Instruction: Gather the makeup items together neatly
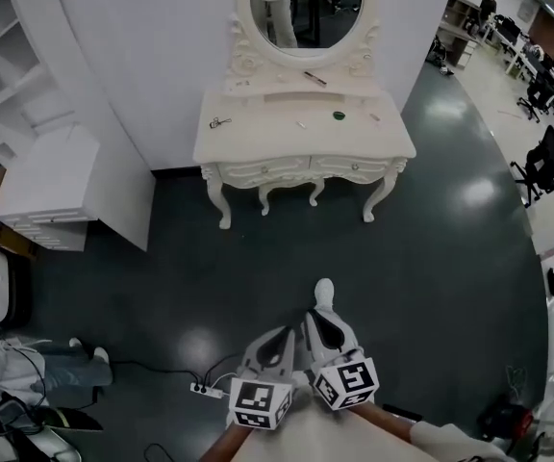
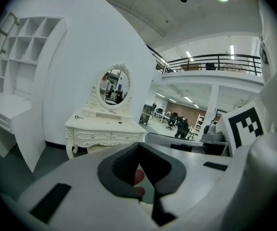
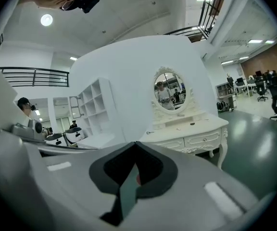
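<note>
The makeup items lie far ahead on the white dressing table (image 1: pixel 258 142): a dark pencil (image 1: pixel 314 78) on the shelf under the oval mirror (image 1: pixel 306 6), a small green round piece (image 1: pixel 339 115), a dark looped tool (image 1: pixel 220 122) at the left end, and small pale bits (image 1: pixel 301 123). My left gripper (image 1: pixel 279 337) and right gripper (image 1: pixel 323 318) hang side by side low over the dark floor, well short of the table. Both are shut with nothing between the pads. The table also shows beyond the jaws in the left gripper view (image 2: pixel 105 129) and the right gripper view (image 3: pixel 191 131).
A white shelf unit with a low cabinet (image 1: pixel 46 186) stands left of the table. A power strip (image 1: pixel 208 390) and its cable lie on the floor near my left gripper. A person's legs (image 1: pixel 61 369) show at the lower left. Office chairs (image 1: pixel 551 162) stand at the right.
</note>
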A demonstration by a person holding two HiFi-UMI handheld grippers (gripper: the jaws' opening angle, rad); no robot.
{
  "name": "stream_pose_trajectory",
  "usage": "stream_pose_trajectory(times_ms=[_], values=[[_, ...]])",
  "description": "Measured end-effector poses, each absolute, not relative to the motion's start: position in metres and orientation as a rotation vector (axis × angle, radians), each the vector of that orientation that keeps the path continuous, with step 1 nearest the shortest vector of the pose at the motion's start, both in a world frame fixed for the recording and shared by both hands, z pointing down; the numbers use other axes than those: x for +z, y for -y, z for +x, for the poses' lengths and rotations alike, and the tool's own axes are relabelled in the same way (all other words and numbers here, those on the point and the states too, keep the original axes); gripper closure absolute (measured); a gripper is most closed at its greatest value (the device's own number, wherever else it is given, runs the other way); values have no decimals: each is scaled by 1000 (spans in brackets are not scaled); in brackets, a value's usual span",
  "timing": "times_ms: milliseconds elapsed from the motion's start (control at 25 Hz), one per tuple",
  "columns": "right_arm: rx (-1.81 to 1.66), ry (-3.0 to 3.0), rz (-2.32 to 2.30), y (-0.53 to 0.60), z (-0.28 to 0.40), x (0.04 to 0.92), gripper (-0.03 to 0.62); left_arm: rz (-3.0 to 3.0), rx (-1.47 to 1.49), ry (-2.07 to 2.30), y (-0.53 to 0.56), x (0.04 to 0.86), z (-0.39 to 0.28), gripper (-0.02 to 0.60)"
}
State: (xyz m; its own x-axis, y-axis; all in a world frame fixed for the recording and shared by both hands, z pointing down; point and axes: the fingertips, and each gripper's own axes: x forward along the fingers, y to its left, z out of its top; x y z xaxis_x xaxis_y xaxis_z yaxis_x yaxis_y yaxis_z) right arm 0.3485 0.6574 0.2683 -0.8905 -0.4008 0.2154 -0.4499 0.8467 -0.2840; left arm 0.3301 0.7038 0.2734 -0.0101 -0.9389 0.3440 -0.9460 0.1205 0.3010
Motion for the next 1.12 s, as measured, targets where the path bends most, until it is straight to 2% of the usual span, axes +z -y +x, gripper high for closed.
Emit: stream_pose_trajectory(times_ms=[280,840,1120], values=[[521,2853,664,-580,317,288,600,1787,39,1931,-629,292,294,586],[467,2878,589,-342,256,260,600,1789,95,1972,-370,265,228,586],[555,2864,602,-236,236,263,600,1778,142,2002,-270,267,210,586]])
